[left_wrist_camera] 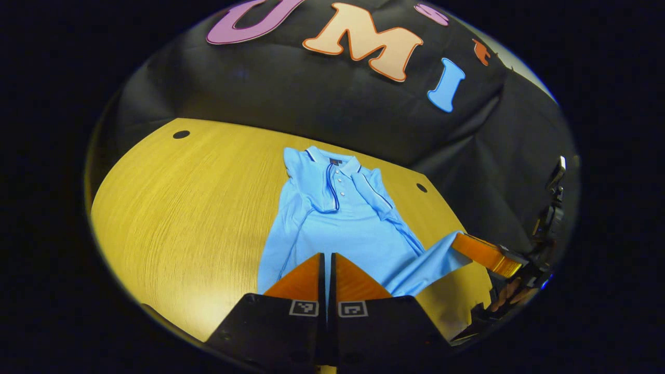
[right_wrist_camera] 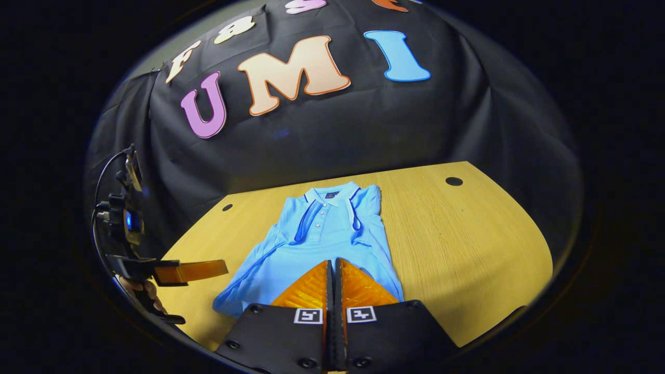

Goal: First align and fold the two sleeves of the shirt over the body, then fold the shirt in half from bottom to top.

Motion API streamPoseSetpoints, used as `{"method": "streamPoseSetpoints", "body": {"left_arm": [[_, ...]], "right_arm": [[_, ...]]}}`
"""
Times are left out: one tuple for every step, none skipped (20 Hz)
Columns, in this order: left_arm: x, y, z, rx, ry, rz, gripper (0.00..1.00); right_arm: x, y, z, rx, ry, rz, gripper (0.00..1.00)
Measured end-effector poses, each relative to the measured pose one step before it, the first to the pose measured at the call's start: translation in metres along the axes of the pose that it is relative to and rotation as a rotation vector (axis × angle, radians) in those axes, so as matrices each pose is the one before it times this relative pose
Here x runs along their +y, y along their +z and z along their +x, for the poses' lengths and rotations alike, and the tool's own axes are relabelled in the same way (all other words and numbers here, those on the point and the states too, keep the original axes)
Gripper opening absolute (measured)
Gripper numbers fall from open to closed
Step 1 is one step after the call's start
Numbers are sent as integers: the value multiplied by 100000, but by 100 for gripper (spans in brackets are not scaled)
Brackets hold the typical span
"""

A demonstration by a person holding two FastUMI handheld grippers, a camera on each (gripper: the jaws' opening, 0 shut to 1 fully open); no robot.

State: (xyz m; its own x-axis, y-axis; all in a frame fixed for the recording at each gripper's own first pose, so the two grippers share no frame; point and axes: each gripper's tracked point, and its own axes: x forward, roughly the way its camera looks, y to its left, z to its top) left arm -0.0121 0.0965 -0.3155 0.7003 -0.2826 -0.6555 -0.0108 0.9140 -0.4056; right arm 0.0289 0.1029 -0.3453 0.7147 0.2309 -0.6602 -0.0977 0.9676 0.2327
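Blue shirt (left_wrist_camera: 332, 223) lay collar-up on the wooden table (left_wrist_camera: 182, 208), sleeves folded over the body. Left gripper (left_wrist_camera: 327, 259) and right gripper (right_wrist_camera: 333, 267) both had fingers pressed together over the hem, possibly pinching it; contact unclear.

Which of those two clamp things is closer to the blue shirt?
Right. The right gripper meets the shirt at its raised lower edge, seemingly pinching it; the left gripper hangs beside the shirt over bare table, apart.

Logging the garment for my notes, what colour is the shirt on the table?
Light blue shirt, dark trim on its collar; clearest in the right gripper view.
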Motion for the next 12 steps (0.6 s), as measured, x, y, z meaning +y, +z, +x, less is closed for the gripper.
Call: {"method": "streamPoseSetpoints", "body": {"left_arm": [[-285, -1089, -697, 1310, -389, 1392, 0], [-380, -870, -337, 2105, -980, 1906, 22], [-381, -1265, -453, 1716, -500, 2604, 44], [-164, -961, -212, 1292, 544, 2506, 66], [-423, -853, 4, 1644, -285, 1999, 74], [-584, -720, 29, 1038, -573, 1003, 92], [-566, -304, 98, -82, -820, 36, 93], [-267, -245, 370, 252, -239, -32, 95], [103, -271, 211, -13, 934, -60, 95], [310, 1, 282, -181, 1414, -316, 95], [-9, -216, 406, 681, 168, -944, 95], [6, -106, 322, 521, -117, -1003, 95]], "right_arm": [[-92, -258, 56, 548, -300, 163, 3], [-227, -176, 9, 420, -203, -86, 2], [-93, -104, -268, 242, -163, 218, 3], [-45, -137, -172, 456, 169, 198, 2], [-69, -168, -127, 41, -152, -28, 0], [-145, -169, -111, 402, 48, -156, 3], [-39, -246, -124, 384, -26, -144, 0], [-44, -125, -197, 142, 115, -220, 0], [50, -228, -303, 197, 217, -356, 2], [63, -88, -170, 241, 185, -406, 3], [37, -73, -133, -10, 202, -434, 3], [93, -56, -146, -14, 317, -289, 2]]}}
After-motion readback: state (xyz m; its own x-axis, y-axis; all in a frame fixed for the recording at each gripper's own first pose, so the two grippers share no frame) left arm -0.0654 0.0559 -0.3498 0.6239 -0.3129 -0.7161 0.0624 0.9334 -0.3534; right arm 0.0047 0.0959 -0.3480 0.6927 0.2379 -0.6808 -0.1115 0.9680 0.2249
